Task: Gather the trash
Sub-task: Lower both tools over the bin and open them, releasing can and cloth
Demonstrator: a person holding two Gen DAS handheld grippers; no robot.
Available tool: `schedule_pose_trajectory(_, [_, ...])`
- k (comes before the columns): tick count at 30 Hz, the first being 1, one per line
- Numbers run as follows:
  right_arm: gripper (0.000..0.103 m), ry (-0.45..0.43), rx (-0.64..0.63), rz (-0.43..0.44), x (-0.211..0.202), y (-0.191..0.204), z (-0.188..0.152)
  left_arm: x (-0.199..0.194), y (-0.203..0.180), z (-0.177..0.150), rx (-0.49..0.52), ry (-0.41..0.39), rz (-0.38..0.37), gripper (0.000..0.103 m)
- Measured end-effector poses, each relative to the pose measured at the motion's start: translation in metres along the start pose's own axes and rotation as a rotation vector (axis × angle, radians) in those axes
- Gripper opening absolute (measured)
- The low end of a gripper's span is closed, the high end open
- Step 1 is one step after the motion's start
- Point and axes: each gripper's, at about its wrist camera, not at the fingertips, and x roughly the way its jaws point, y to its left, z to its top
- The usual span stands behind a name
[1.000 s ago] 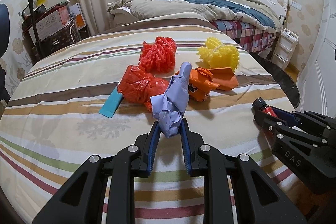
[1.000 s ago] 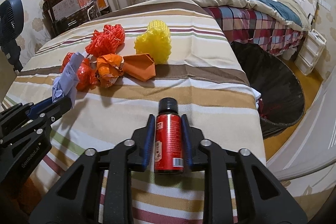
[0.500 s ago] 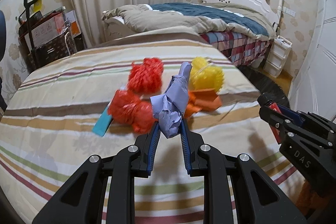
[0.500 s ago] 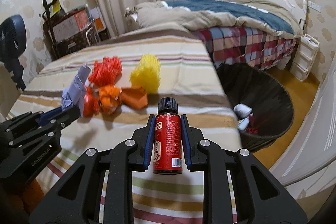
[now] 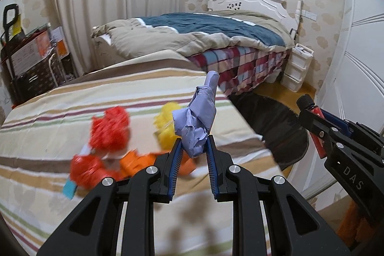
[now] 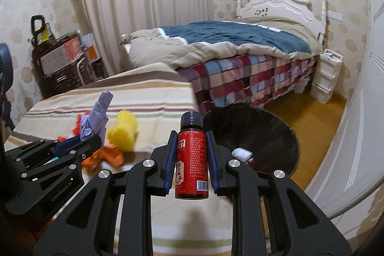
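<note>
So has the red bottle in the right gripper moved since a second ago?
Yes. The red bottle, clamped in the right gripper, has been lifted off the striped bedspread and carried rightward toward the black bin, which now lies just beyond it.

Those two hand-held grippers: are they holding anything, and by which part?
Left hand-held gripper pinches a crumpled purple paper by its lower end. Right hand-held gripper clamps a red bottle around its body, cap pointing away.

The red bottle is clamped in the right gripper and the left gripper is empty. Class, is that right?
Not quite. The red bottle is clamped in the right gripper, but the left gripper holds crumpled purple paper, as the left wrist view shows.
</note>
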Motion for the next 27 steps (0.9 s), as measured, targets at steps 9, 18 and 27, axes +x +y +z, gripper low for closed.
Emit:
schedule_pose_trajectory(9, [0.023,-0.013,0.034,-0.071,0.030,-0.044,0.018,0.040,-0.034,0.029,0.019,0.014,-0.054,0.023])
schedule_pose_trajectory(18, [0.023,0.008,0.081,-0.119,0.067,-0.084,0.023,0.087,-0.070,0.046,0.059,0.046,-0.059,0.023])
schedule_pose_trajectory(27, [0.023,0.057,0.126,-0.149,0.100,-0.116,0.016,0.127,-0.097,0.050,0.096,0.105,-0.046,0.023])
